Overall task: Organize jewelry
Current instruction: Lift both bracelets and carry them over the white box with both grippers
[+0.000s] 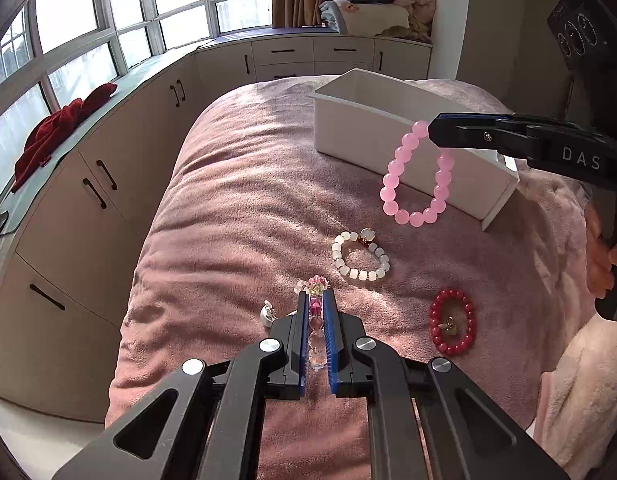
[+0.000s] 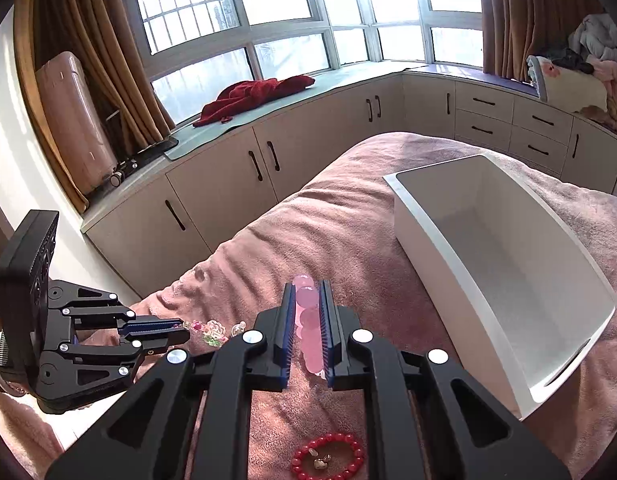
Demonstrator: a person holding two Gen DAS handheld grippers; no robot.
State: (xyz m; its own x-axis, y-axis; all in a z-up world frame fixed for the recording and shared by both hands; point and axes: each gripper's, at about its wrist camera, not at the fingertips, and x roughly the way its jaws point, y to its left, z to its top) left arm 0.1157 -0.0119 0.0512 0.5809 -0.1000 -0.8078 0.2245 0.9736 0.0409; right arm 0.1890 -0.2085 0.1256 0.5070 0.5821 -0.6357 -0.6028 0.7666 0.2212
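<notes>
My left gripper is shut on a clear and pink crystal bracelet low over the pink blanket; it also shows in the right wrist view. My right gripper is shut on a pink bead bracelet, which hangs in the air in front of the white box. The box is open and empty. A white bead bracelet and a red bead bracelet lie on the blanket; the red one also shows below my right gripper.
The pink blanket covers a bed. A small silver piece lies left of my left gripper. Cream cabinets under the windows run along the far side, with a red cloth on top.
</notes>
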